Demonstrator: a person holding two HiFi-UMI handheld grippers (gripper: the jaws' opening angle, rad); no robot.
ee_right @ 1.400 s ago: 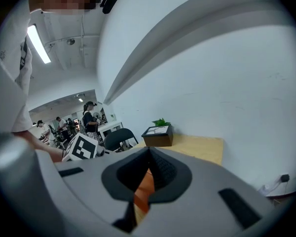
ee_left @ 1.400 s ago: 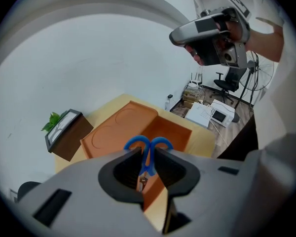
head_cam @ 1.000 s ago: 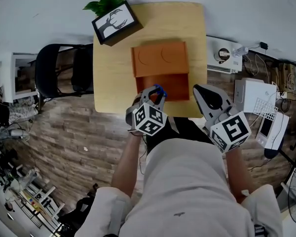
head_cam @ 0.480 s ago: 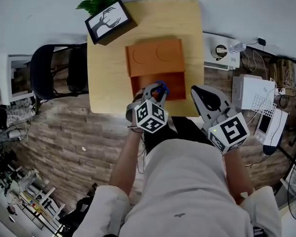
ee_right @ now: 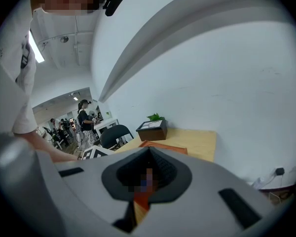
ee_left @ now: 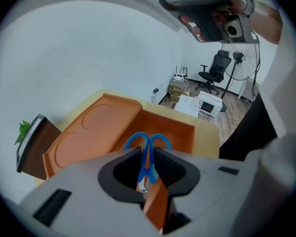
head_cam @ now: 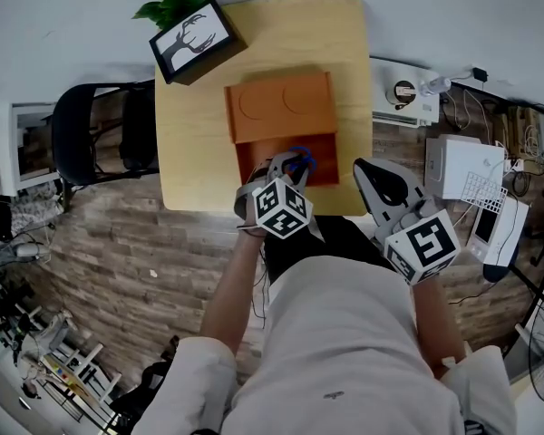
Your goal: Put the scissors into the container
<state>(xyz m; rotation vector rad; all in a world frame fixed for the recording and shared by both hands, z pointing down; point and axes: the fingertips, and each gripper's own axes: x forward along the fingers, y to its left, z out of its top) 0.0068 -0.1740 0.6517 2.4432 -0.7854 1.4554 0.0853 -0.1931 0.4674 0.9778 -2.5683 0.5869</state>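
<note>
Glossy blue plastic handles on the scissors (ee_left: pixel 148 147); smooth, matt orange plastic container (head_cam: pixel 281 107); pale smooth wooden bench (head_cam: pixel 354 80); rough-looking plank floor (head_cam: pixel 118 243).

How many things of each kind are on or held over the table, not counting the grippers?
Scissors: 1
Container: 1
Plant box: 1
Total: 3

Head view: steep top-down on table (head_cam: pixel 190 152). Gripper views: low, close, fwd. Shared: orange container (head_cam: pixel 281 111).
</note>
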